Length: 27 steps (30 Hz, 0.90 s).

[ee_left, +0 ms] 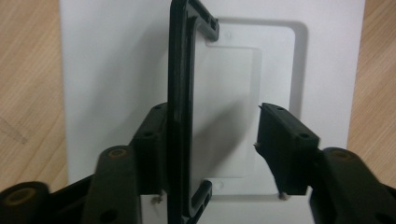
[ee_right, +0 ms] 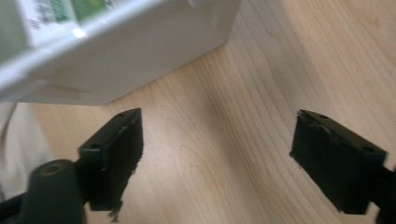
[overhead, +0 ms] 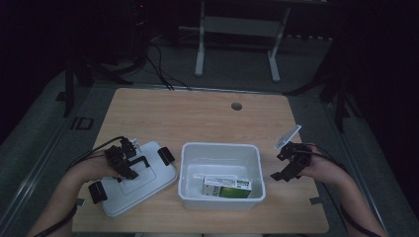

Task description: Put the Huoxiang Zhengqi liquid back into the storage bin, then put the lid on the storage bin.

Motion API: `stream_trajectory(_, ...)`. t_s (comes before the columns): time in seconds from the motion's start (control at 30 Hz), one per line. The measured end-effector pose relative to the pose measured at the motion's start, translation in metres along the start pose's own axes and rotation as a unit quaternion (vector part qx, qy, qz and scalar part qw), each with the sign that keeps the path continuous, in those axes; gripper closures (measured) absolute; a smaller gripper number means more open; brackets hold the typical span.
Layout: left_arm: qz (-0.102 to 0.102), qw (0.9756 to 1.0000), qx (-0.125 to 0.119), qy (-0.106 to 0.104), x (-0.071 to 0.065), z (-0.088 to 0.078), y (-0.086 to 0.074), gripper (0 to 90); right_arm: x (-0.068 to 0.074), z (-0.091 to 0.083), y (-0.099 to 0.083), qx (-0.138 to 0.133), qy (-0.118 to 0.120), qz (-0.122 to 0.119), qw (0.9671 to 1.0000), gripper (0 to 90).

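Left claw point(ee_left: 212, 140) wide around lid point(overhead: 138, 180) handle point(ee_left: 180, 112); right claw point(ee_right: 217, 158) wide, empty; carton point(overhead: 226, 186) print unreadable

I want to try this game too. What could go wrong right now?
The left gripper has its jaws open around the lid's black handle, touching just one side, so a quick lift might slip. The lid hangs a little past the table edge and might tip off.

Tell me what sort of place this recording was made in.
Probably a lab or workshop set up for recording, not a home: a bare wooden table with a cable hole, cables trailing over the grey floor behind it, and a white metal stand in a darkened room.
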<state>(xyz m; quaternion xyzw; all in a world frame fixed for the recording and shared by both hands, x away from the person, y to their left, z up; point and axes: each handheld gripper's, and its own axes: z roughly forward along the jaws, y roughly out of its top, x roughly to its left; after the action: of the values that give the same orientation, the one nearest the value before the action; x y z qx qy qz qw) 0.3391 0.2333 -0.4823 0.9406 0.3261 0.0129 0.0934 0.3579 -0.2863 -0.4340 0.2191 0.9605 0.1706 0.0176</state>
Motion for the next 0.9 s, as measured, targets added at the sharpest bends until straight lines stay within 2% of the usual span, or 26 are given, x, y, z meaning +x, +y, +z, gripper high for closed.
stream_trajectory(0.07, 0.003, 1.0, 0.004, 0.002, 0.0, 0.001, 0.001, 52.6, -0.004, 0.007, -0.005, 0.005, -0.014, 0.011, 0.9998, 16.3)
stream_trajectory(0.13, 0.009, 0.9999, 0.005, 0.004, 0.0, 0.002, 0.002, 57.3, -0.007, 0.015, -0.009, 0.02, -0.025, 0.01, 0.9994, 18.6)
stream_trajectory(0.27, 0.006, 1.0, 0.002, 0.0, 0.001, 0.002, 0.005, 62.9, -0.011, 0.023, -0.014, 0.02, -0.019, 0.013, 0.9995, 21.4)
stream_trajectory(0.43, 0.009, 0.9999, 0.006, 0.002, 0.001, 0.002, 0.01, 69.4, -0.012, 0.027, -0.018, 0.023, -0.023, 0.011, 0.9994, 21.8)
stream_trajectory(0.57, 0.002, 0.9999, 0.014, 0.009, 0.004, 0.004, 0.014, 77.0, -0.012, 0.03, -0.022, 0.03, -0.025, 0.009, 0.9992, 21.9)
stream_trajectory(0.63, -0.004, 0.9999, 0.014, 0.005, 0.004, 0.004, 0.015, 82.1, -0.012, 0.031, -0.024, 0.033, -0.027, 0.011, 0.999, 21.9)
stream_trajectory(0.9, 0.002, 0.9998, 0.016, -0.01, 0.007, -0.001, 0.012, 83.7, -0.011, 0.036, -0.031, 0.047, -0.029, 0.003, 0.9985, 22.1)
